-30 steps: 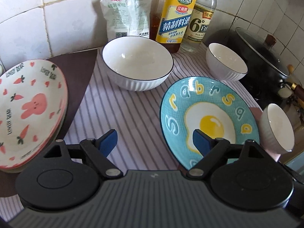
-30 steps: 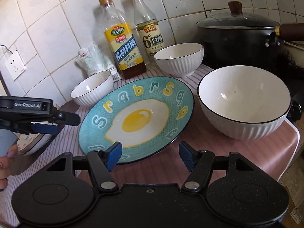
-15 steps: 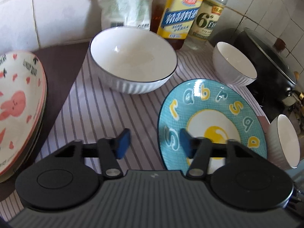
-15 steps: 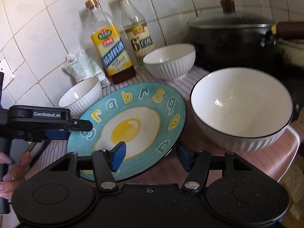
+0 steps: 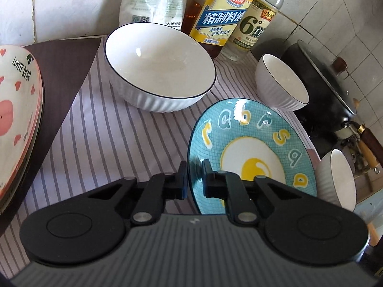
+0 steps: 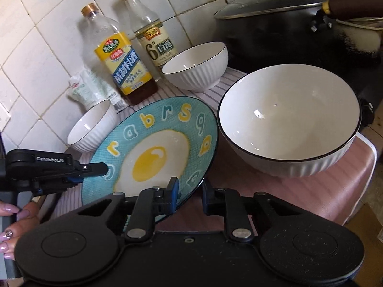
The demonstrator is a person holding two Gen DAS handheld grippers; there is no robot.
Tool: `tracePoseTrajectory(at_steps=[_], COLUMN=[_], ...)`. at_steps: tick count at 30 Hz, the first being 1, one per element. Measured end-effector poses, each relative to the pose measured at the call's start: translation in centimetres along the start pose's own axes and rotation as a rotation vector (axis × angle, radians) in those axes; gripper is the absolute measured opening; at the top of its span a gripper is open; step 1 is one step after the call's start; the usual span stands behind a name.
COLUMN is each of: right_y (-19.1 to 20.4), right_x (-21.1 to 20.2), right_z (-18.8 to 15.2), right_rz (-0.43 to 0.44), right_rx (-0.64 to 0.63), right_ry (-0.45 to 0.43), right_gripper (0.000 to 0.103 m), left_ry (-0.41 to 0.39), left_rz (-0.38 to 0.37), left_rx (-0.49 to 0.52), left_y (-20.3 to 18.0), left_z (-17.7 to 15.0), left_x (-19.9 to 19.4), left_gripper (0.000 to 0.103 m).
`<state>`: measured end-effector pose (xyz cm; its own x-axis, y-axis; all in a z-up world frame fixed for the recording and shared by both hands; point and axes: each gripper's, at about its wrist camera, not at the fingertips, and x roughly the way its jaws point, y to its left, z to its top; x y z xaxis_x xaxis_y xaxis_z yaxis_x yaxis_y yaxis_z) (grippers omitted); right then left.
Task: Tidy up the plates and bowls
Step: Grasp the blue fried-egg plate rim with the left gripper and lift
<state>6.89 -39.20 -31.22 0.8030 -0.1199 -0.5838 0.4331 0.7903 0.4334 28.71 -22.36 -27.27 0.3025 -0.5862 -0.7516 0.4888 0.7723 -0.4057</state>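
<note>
The blue egg plate [image 5: 251, 153] is being pinched at opposite rim edges by the closed left tongs [image 5: 192, 181] and right tongs [image 6: 189, 196], likely for lifting off the bench

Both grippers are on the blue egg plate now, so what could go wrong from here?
1. Both the left gripper and right gripper pinch only the thin rim of the blue egg plate; glazed ceramic could slip or tilt if the hands lift unevenly.
2. The big white bowl sits right beside the plate's edge; a swing that way may knock it.
3. The ribbed bowl stands on the way to the pink bunny plates.
</note>
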Motion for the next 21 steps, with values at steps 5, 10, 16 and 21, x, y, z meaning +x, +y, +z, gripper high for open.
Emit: tracePoseTrajectory(at_steps=[5, 10, 16, 21], right_y=[0.3, 0.7, 0.5, 0.9], right_x=[0.2, 0.2, -0.3, -1.3], right_z=[-0.2, -0.1, 0.9, 1.0], right_rz=[-0.015, -0.029, -0.01, 0.0], right_rx=[0.01, -0.03, -0.065, -0.139], right_ry=[-0.017, -0.004, 0.026, 0.019], right_gripper=[0.023, 0.024, 0.024, 0.024], left_ry=[0.008, 0.009, 0.023, 0.018], left_rz=[0.001, -0.005, 0.006, 0.001], left_rx=[-0.029, -0.014, -0.004, -0.043], left_y=[-0.1, -0.1, -0.5, -0.1], left_z=[-0.1, -0.3, -1.0, -2.1], left_x=[0.4, 0.3, -0.6, -2.0], left_gripper=[0.013, 0.013, 0.014, 0.014])
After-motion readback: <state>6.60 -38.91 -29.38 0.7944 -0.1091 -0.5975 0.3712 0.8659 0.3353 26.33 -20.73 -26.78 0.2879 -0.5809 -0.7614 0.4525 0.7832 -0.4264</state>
